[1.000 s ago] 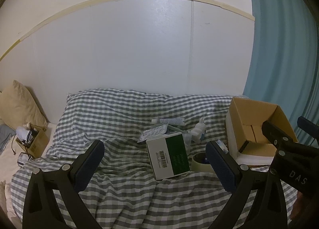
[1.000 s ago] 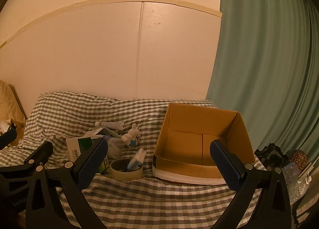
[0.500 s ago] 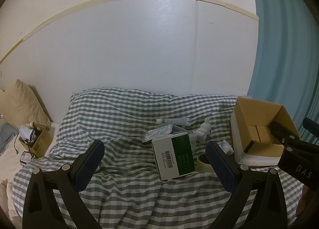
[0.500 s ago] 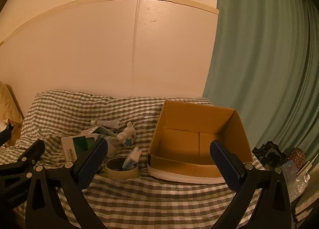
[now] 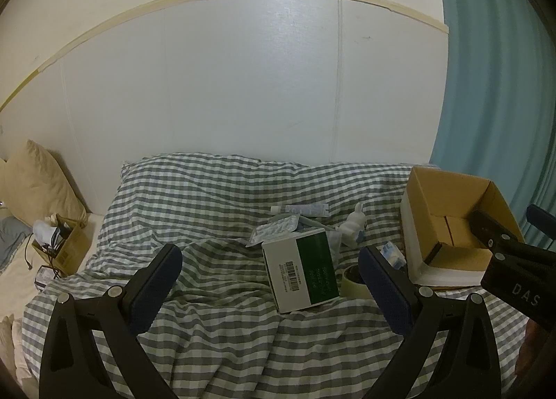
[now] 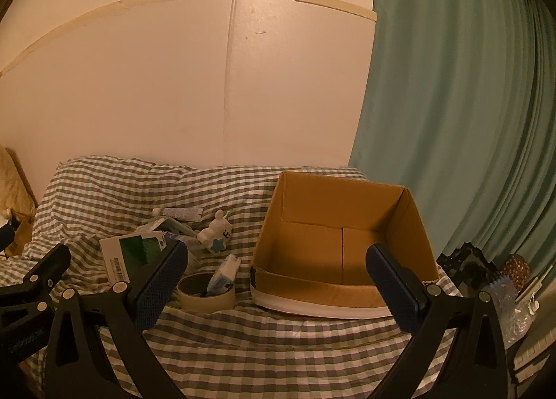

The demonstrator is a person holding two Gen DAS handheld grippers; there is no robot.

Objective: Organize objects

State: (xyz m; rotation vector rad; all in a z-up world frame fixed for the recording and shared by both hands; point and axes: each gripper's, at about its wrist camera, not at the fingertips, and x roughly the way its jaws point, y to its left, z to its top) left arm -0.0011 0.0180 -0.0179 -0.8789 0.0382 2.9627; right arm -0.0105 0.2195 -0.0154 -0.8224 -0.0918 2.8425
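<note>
cardboard box sits empty on the bed, clutter just left of it; our left gripper and right gripper hover, fingers spread, holding nothing. the green box may slide on rumpled bedding, and the tape roll could spill its packet

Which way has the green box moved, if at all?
No. The green box lies just left of the tape roll, touching it as before; only the view shifted.
</note>
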